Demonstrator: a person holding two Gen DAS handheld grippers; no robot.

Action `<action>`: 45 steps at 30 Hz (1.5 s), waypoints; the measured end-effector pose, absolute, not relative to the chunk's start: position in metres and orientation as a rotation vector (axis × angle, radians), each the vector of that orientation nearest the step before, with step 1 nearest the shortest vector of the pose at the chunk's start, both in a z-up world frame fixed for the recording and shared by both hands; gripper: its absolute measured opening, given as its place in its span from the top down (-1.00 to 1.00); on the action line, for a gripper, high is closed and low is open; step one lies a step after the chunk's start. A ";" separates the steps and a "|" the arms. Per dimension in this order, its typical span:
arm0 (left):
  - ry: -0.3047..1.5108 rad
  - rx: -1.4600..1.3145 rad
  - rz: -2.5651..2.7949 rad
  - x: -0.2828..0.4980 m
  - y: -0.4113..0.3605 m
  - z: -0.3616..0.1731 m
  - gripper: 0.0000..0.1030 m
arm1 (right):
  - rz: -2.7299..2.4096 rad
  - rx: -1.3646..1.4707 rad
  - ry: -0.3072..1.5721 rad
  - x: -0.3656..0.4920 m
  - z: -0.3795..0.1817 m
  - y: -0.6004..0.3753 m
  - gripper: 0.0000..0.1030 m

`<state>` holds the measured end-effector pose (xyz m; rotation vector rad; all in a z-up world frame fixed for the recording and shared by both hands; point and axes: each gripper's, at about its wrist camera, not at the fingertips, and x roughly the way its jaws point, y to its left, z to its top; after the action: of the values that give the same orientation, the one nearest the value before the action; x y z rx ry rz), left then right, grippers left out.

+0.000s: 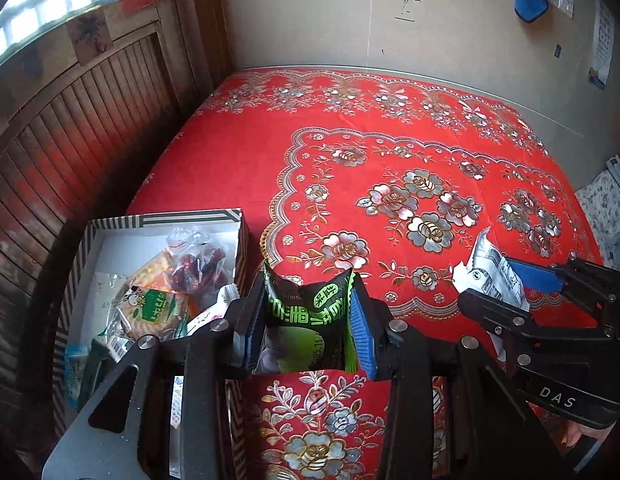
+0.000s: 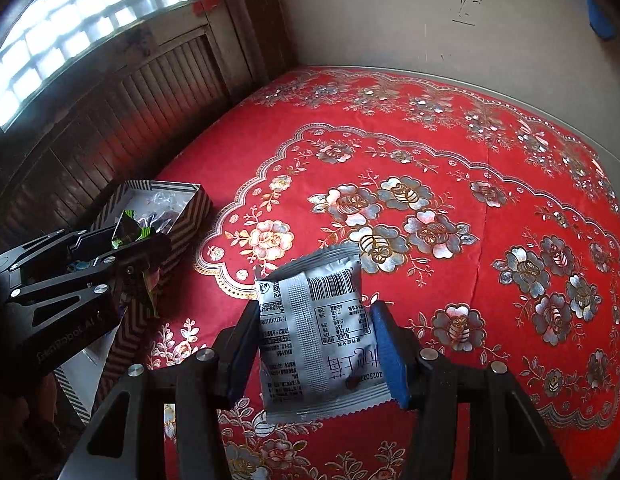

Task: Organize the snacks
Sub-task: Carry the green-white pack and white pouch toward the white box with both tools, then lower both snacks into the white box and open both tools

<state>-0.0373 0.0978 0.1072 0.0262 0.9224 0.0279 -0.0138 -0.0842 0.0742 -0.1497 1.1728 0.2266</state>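
Note:
My left gripper (image 1: 308, 320) is shut on a black and green snack packet (image 1: 310, 320) and holds it above the table, just right of the striped box (image 1: 166, 217). The box holds several snack packs, among them a cracker pack (image 1: 154, 312) and a clear bag of red fruit (image 1: 194, 260). My right gripper (image 2: 316, 340) is shut on a silver-white snack packet (image 2: 318, 328), printed back side up, held above the red cloth. In the left wrist view the right gripper (image 1: 506, 288) is at the right with its packet (image 1: 486, 268). In the right wrist view the left gripper (image 2: 122, 244) hovers by the box (image 2: 190, 216).
A red floral tablecloth (image 1: 390, 160) covers the table. A dark wooden slatted panel (image 1: 70, 140) stands along the left, a beige wall (image 1: 430, 20) behind. Patterned cloth and papers (image 1: 606, 204) lie off the table's right edge.

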 end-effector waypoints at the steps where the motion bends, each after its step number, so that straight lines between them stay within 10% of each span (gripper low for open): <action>1: 0.919 0.025 0.038 -0.040 0.103 0.109 0.27 | 0.238 -0.153 1.172 -0.014 0.074 -0.078 -0.03; 45: 1.003 -0.211 0.382 -0.106 0.284 0.087 0.27 | 0.604 -0.270 1.291 0.019 -0.009 0.132 -0.03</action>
<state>-0.1060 0.2836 0.0870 -0.2109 1.0027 0.3820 0.0185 0.1317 -0.0085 -0.2701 1.2912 0.6038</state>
